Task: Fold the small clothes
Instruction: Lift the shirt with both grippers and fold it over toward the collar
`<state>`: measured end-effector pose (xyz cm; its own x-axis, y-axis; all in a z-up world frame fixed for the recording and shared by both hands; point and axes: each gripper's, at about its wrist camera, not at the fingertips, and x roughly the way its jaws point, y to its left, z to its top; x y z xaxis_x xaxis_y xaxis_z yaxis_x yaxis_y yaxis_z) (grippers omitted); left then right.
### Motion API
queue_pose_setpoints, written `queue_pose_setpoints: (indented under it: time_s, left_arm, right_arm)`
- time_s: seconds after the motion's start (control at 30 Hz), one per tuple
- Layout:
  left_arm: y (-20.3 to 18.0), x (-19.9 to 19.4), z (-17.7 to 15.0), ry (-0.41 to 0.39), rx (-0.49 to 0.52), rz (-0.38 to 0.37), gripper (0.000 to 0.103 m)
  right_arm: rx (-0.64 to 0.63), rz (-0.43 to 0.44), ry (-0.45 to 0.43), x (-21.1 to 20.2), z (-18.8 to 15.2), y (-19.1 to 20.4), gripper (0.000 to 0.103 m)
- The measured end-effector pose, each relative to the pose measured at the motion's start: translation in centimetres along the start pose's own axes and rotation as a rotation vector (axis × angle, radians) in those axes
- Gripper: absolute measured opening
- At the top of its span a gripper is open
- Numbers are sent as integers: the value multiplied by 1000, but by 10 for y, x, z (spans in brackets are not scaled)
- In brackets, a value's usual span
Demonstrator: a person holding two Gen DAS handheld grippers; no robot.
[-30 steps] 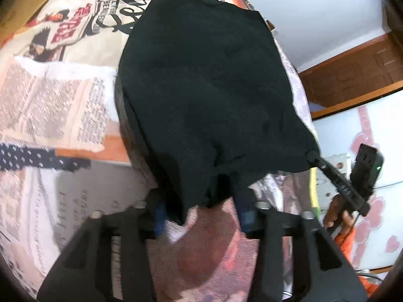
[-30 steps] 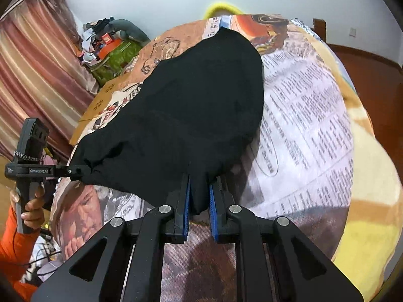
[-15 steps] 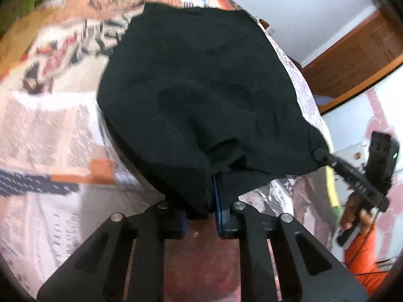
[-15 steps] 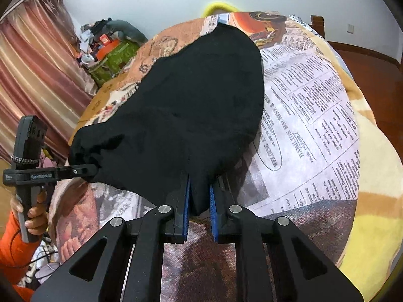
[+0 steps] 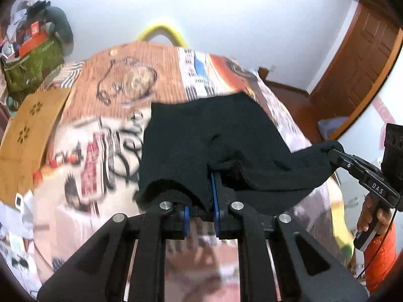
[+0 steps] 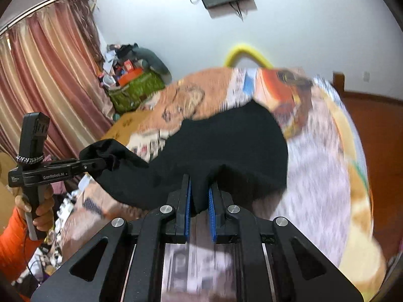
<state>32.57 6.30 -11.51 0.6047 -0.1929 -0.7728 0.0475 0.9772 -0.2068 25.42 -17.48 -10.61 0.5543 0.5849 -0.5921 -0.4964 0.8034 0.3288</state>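
A small black garment [image 5: 201, 146] hangs between both grippers above a bed covered with a newspaper-print sheet [image 5: 121, 88]. My left gripper [image 5: 200, 201] is shut on one near corner of it. My right gripper [image 6: 200, 196] is shut on the other near corner of the garment [image 6: 226, 146]. The far edge of the cloth still rests on the sheet. The right gripper also shows in the left wrist view [image 5: 335, 153], and the left gripper in the right wrist view [image 6: 100, 162], each pinching a bunched corner.
A brown cardboard piece [image 5: 27, 130] lies at the bed's left side. A green bag with clutter [image 5: 32, 63] stands at the back left. A yellow hoop [image 5: 161, 32] sits behind the bed. A wooden door [image 5: 357, 63] is at the right, curtains [image 6: 42, 75] at the left.
Both grippers have lifted the near edge of the garment and tilted up. The left gripper closed on its corner. The cloth now covers less of the sheet.
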Motion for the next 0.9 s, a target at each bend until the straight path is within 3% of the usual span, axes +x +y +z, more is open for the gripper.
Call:
queue_pose_setpoints:
  time_s: [0.13,0.27,0.5,0.6,0.67,0.73,0.77,0.8,0.9]
  left_arm:
    - [27,28,43,-16,-50,-5,13]
    - [44,74,79,-4,-57,38,13]
    - [65,150,125,31,-89,65,16]
    - [78,176,128,50,-113,154,18]
    - [86,180,124,59,-114,151,32]
    - [94,171,115,30,-130,132,57]
    - [97,166,111,14,-132,136,60]
    - [98,160,107,8,-130,145,63]
    - [103,146,85,49,-121,148,63]
  right_arm:
    - [39,-8,-19,32,40,-13,10]
    - [30,-49,-4,74,70,-24,10]
    - [53,-124,26,134,98,-54,10]
    - [77,-184,85,162,101,-67,14]
    - [92,-236,134,175,101,-74,18]
    - [107,-227,126,170,101,-75,28]
    - [119,-215,103,162,100,-75,41]
    - [130,-202,76,152,100,-75,48]
    - [143,-164,19,122,97,-72,55]
